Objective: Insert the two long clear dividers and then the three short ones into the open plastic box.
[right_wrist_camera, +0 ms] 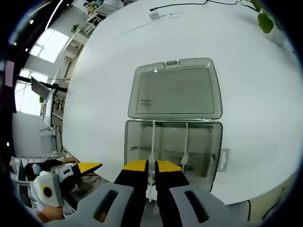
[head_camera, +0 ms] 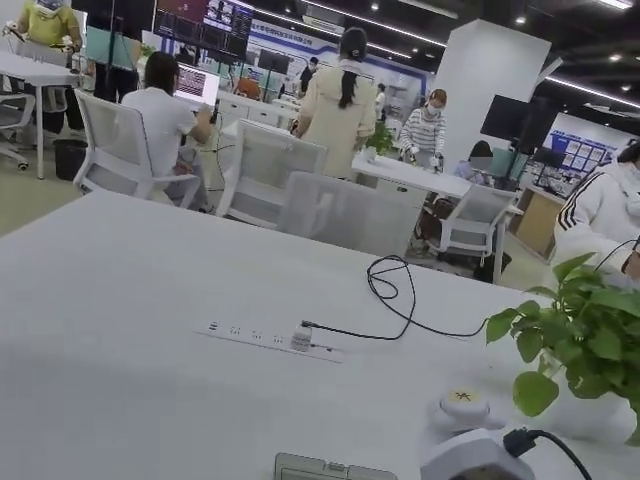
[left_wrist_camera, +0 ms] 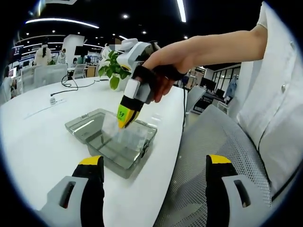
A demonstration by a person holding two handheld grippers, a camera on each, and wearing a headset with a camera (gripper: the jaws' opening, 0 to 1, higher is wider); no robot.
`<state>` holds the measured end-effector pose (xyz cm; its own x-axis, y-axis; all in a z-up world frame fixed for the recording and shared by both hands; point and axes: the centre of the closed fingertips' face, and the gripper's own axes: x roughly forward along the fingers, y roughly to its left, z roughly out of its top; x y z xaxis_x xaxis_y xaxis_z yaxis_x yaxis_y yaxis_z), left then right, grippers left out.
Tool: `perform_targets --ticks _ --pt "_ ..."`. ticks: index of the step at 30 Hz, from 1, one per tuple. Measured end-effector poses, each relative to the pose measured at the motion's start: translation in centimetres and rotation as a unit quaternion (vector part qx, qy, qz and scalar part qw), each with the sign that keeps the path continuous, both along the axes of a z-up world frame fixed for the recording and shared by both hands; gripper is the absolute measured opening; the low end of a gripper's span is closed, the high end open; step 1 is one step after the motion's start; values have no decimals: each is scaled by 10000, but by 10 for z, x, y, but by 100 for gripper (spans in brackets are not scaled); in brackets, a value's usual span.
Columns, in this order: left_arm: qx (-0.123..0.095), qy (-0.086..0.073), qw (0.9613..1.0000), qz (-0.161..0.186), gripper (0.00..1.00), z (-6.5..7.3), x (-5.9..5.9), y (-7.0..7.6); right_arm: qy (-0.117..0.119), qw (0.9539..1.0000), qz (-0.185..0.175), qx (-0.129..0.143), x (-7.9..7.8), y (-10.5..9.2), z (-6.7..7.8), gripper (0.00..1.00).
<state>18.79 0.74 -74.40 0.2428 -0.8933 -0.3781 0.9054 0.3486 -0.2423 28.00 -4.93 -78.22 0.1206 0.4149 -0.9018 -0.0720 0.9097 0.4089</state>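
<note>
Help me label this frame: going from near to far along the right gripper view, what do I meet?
The right gripper, shut on a clear divider → box → its open lid → power strip.

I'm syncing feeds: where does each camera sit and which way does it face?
Head view: on the headset, facing forward across the table toward the plant.
Left gripper view: on the open left gripper, facing the box; a hand holds the right gripper over it.
Right gripper view: on the right gripper, looking down into the box, jaws shut on a divider.
Gripper views share the box.
</note>
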Motion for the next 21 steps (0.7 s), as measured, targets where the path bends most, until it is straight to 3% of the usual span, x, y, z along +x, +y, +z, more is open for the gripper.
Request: perform_targets --ticks 11,21 --pt "-38 44 10000 33 89 -1 -2 -1 -25 9999 4 -105 1 -1 -11 7" --pt "-39 87 9999 61 89 -3 -1 0 -87 9997 133 -207 1 1 -12 7"
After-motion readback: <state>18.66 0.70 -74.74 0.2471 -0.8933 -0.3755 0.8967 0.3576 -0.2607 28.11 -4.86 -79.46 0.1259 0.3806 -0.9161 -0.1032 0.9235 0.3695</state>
